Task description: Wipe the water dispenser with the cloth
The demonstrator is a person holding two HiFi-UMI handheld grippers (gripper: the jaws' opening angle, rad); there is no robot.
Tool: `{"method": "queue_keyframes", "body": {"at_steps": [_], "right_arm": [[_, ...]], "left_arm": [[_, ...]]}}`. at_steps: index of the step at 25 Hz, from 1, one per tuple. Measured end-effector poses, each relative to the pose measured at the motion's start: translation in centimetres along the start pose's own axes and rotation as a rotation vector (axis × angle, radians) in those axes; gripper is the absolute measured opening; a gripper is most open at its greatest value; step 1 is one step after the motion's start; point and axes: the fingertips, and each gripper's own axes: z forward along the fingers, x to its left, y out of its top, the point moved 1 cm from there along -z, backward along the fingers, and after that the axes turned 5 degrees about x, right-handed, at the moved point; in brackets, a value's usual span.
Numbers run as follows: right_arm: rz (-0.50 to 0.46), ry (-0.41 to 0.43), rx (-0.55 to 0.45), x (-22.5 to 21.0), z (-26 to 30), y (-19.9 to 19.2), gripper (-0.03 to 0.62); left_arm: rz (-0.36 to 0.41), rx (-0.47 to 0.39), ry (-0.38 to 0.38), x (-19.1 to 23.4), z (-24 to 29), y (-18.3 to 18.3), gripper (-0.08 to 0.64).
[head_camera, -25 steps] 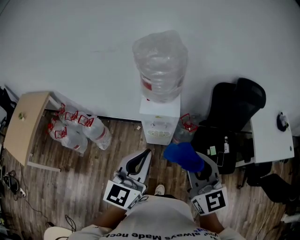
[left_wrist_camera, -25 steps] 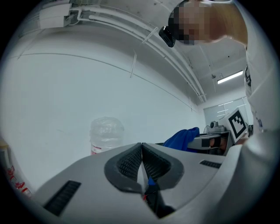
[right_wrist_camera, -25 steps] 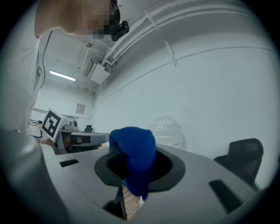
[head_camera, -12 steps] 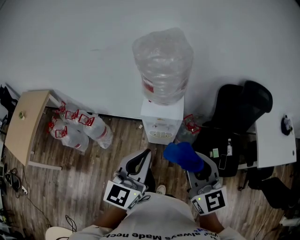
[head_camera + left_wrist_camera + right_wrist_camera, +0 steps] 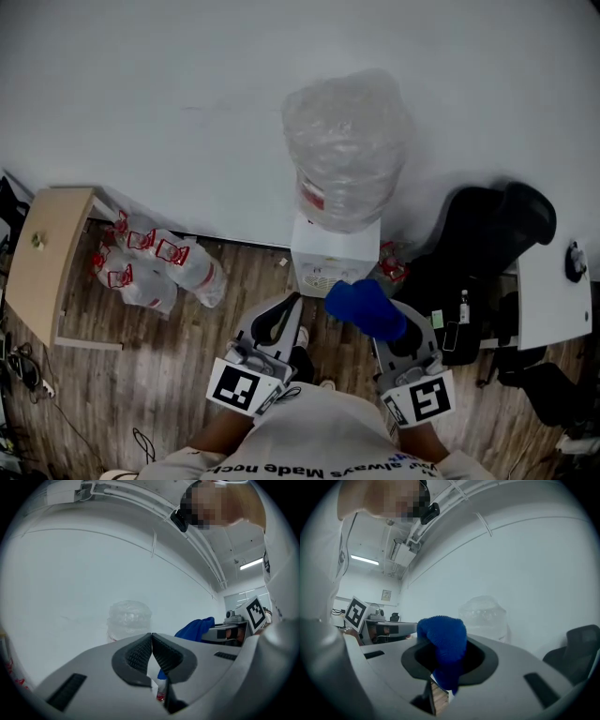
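While the dispenser (image 5: 335, 253) stood against the wall with its bottle (image 5: 347, 150) on top, both tongs were held near its front. The right tongs (image 5: 386, 323) were clamped on the blue cloth (image 5: 366, 309), which bulged past their tips toward the dispenser. The left tongs (image 5: 293, 305), further left, were pressed together on nothing. Bagged bottles (image 5: 155, 267) lay left of the dispenser; a black chair (image 5: 487, 230) stood to its right.
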Motion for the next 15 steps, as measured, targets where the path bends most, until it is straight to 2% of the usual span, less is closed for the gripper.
{"method": "queue_keyframes", "body": {"at_steps": [15], "right_arm": [[-0.020,-0.036,0.002,-0.1,12.9,3.3,0.095]], "left_arm": [[-0.001,-0.001,-0.067,11.8,5.6,1.6,0.020]]}}
